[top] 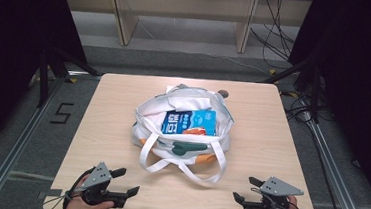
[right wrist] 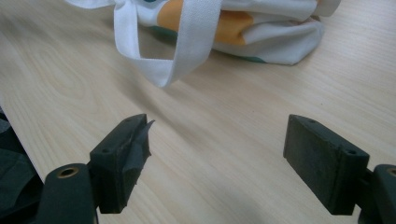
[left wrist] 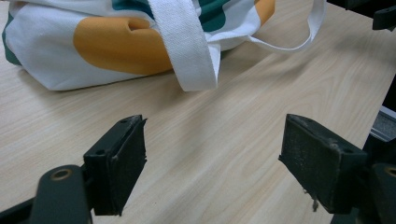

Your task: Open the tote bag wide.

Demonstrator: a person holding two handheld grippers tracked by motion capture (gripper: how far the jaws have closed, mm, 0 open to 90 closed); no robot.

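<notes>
At frame centre I see the bag [top: 184, 129], white with orange and teal patches, mouth open on a blue box [top: 190, 122], straps trailing toward me. My left gripper [top: 126, 181] and right gripper [top: 245, 188] sit bottom left and right, jaws wide, gripping nothing.

Bare worktop [top: 111, 124] left, right and far of the tote bag [top: 181, 127], open strip along the near edge between both hand-held grippers, bag handles [top: 183, 167] sprawling nearward across the middle, blue box [top: 190, 122] filling the bag's mouth
</notes>
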